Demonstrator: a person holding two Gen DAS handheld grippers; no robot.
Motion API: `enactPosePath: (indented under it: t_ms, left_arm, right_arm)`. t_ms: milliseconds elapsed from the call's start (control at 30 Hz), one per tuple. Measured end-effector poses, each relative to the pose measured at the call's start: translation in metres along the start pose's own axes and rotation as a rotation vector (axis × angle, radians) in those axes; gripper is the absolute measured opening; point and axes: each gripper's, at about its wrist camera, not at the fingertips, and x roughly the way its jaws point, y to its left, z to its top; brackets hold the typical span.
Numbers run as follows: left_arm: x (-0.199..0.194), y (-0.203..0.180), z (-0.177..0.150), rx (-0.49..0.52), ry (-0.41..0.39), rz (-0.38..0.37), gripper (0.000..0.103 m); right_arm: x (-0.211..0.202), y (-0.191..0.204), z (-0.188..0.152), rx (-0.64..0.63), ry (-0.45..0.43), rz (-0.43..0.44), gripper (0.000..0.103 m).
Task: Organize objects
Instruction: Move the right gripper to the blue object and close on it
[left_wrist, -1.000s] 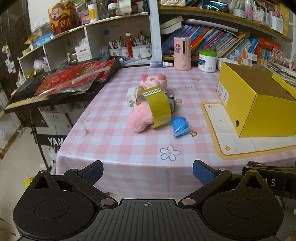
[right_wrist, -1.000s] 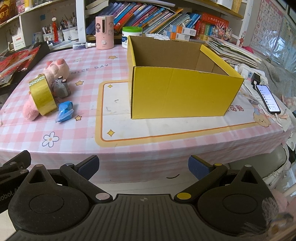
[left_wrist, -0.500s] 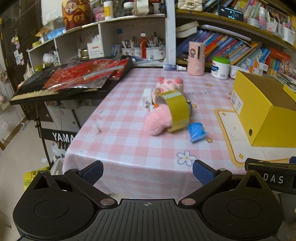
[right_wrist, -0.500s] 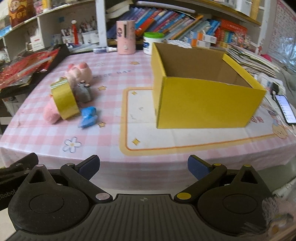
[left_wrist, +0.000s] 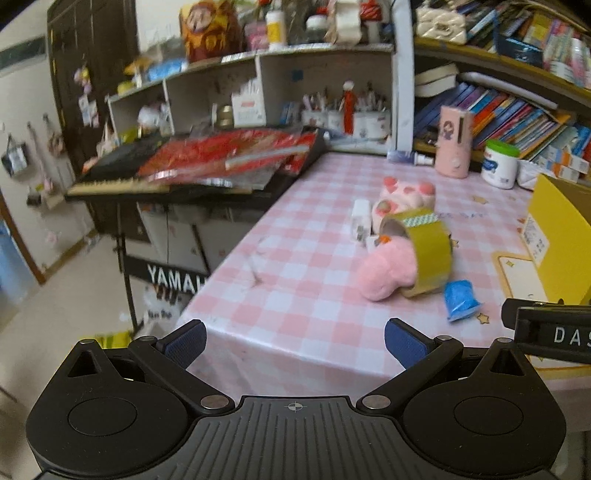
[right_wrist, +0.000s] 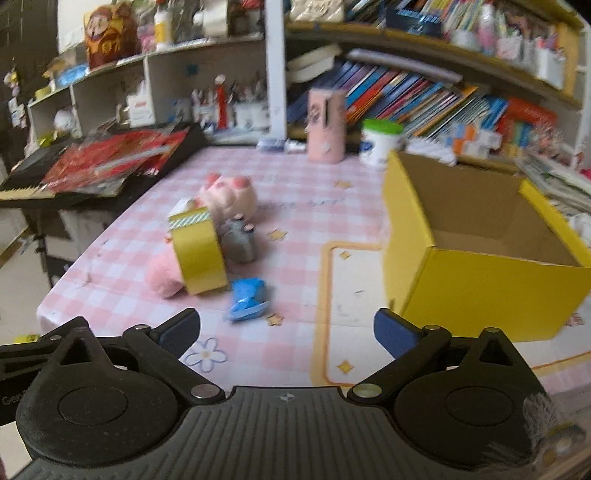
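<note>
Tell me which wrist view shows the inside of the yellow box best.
Right wrist view. The yellow box sits nearly whole in frame, open top toward the camera, with brown inner walls and part of the floor visible. The left wrist view catches only one outer yellow side at the right edge, with no interior.

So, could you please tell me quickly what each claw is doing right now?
Left claw: open, holding nothing.
Right claw: open, holding nothing.

Yellow tape roll (right_wrist: 199, 258) on edge against pink plush (right_wrist: 227, 195), empty yellow box (right_wrist: 480, 243) nearby
</note>
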Motion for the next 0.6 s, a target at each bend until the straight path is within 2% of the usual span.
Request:
enactPosePath:
  t_ms: [100, 267, 300, 333, 400, 600]
  left_arm:
    - [0.01, 0.004, 0.002, -0.023, 0.04, -0.022, 0.103]
    - [0.017, 0.0, 0.004, -0.012, 0.04, -0.008, 0.103]
    - [0.019, -0.001, 0.005, -0.01, 0.04, -0.005, 0.103]
    - [0.021, -0.002, 0.006, -0.01, 0.043, -0.003, 0.103]
    - [0.025, -0.004, 0.009, -0.019, 0.05, -0.001, 0.103]
    - [0.037, -0.003, 0.02, -0.072, 0.058, -0.005, 0.103]
  right_arm:
    - [0.012, 0.002, 0.008, -0.007, 0.023, 0.039, 0.103]
    - [0.032, 0.015, 0.019, -0.101, 0.013, 0.112, 0.099]
    - [0.036, 0.015, 0.021, -0.119, 0.015, 0.126, 0.094]
    - [0.041, 0.016, 0.023, -0.135, 0.017, 0.138, 0.083]
    - [0.055, 0.018, 0.028, -0.168, 0.038, 0.144, 0.07]
    - [0.099, 0.017, 0.034, -0.194, 0.154, 0.198, 0.061]
